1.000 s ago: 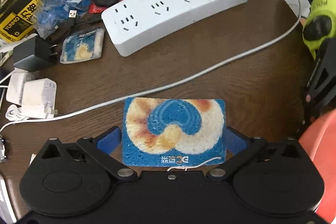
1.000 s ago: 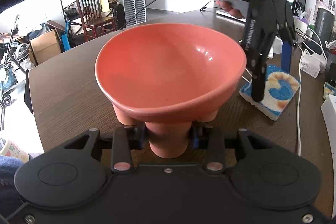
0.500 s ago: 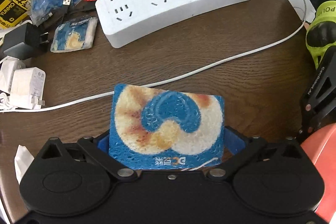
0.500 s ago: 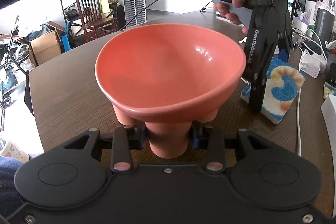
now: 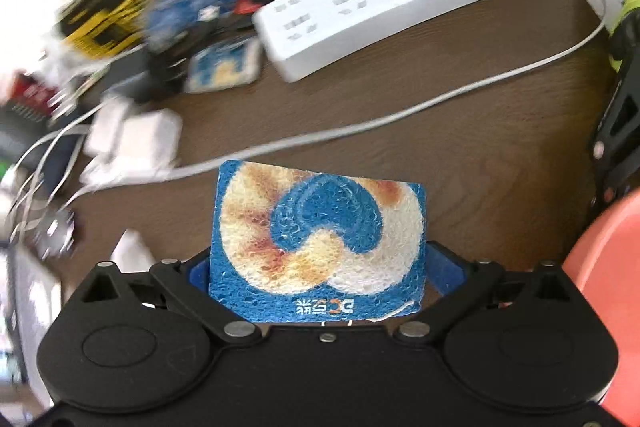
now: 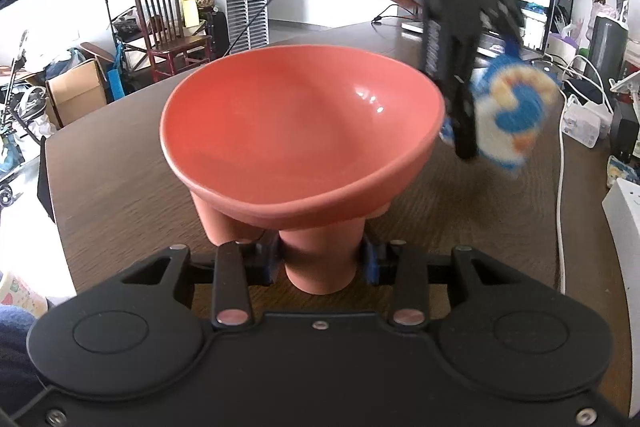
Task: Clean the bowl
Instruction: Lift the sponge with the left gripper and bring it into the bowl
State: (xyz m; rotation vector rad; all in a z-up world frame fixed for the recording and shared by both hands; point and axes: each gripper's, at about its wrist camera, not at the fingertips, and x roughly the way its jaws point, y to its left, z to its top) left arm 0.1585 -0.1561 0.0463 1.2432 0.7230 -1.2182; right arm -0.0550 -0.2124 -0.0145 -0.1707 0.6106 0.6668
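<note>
A salmon-pink bowl (image 6: 296, 139) on stubby legs stands on the dark wooden table (image 6: 120, 187). My right gripper (image 6: 320, 259) is shut on its nearest leg. Its rim also shows at the right edge of the left wrist view, bowl (image 5: 608, 267). A blue, white and orange sponge (image 5: 318, 243) is clamped flat between the blue pads of my left gripper (image 5: 320, 267), which is shut on it. From the right wrist view the sponge (image 6: 512, 115) hangs in the air, blurred, just right of the bowl's rim, held by the left gripper (image 6: 476, 131).
A white power strip (image 5: 380, 7) and its white cable (image 5: 400, 115) lie beyond the sponge. Chargers (image 5: 136, 143), a second sponge (image 5: 224, 67) and packets crowd the table's left side. A chair (image 6: 168, 23) and boxes stand past the far table edge.
My left gripper has lifted the sponge off the table and swung it up beside the bowl's rim. The bowl and right gripper have stayed put.
</note>
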